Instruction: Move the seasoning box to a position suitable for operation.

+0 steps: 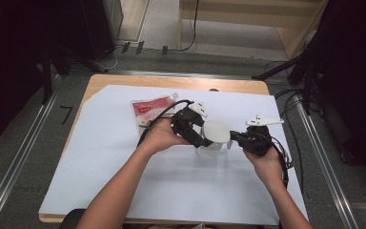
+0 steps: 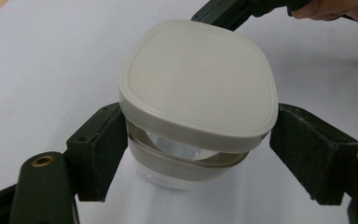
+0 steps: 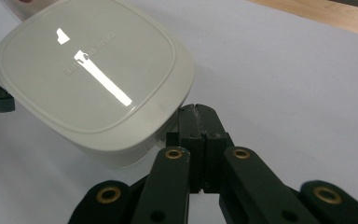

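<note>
One small lidded food container (image 2: 198, 100) sits mid-sheet between your grippers, its clear body light, stiff and likely slick, so take it low on the sides with your spread left gripper (image 2: 198, 158) while your pressed-together right gripper (image 3: 198, 112) noses under the tilted lid's rim.

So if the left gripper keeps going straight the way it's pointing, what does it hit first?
The left gripper would meet the white container first: it sits between the open jaws, under its tilted lid. One pad looks very near the container's side; actual contact is unclear.
</note>
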`<state>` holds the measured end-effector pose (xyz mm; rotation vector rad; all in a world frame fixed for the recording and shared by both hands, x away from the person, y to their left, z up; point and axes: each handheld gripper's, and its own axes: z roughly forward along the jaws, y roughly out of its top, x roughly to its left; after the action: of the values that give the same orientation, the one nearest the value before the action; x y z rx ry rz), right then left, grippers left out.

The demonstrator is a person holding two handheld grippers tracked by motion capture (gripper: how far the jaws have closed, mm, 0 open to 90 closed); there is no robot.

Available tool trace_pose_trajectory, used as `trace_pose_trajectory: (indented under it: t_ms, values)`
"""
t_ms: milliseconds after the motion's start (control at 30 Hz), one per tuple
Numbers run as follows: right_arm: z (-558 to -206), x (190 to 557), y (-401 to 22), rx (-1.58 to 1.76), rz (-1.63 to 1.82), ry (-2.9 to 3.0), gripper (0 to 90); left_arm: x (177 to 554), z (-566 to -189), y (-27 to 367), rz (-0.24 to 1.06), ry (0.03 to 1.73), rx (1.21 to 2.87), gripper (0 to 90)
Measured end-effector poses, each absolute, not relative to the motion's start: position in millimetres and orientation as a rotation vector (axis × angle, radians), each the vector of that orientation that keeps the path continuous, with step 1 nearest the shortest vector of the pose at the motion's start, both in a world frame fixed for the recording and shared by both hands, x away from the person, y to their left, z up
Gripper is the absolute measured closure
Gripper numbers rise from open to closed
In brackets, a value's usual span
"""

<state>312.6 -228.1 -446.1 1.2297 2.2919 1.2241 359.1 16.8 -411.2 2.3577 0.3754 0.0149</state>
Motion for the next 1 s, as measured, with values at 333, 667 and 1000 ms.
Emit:
trace_pose_trajectory:
  t_ms: [333,667,1000]
  values:
    - [-446.7,312.6,-227.6,1.215,1.255,2.332,90.0,357.8,-404.4,21.7,-0.050,0.341,2.305,50.3]
    - [-446.9,311.3,-227.6,1.209,1.230,2.331,90.0,354.4,-405.9,14.8,-0.093,0.279,2.340,72.1]
    - [-448.9,312.8,-231.5,1.240,1.234,2.341,90.0,353.7,-401.4,5.1,-0.114,0.290,2.364,84.5]
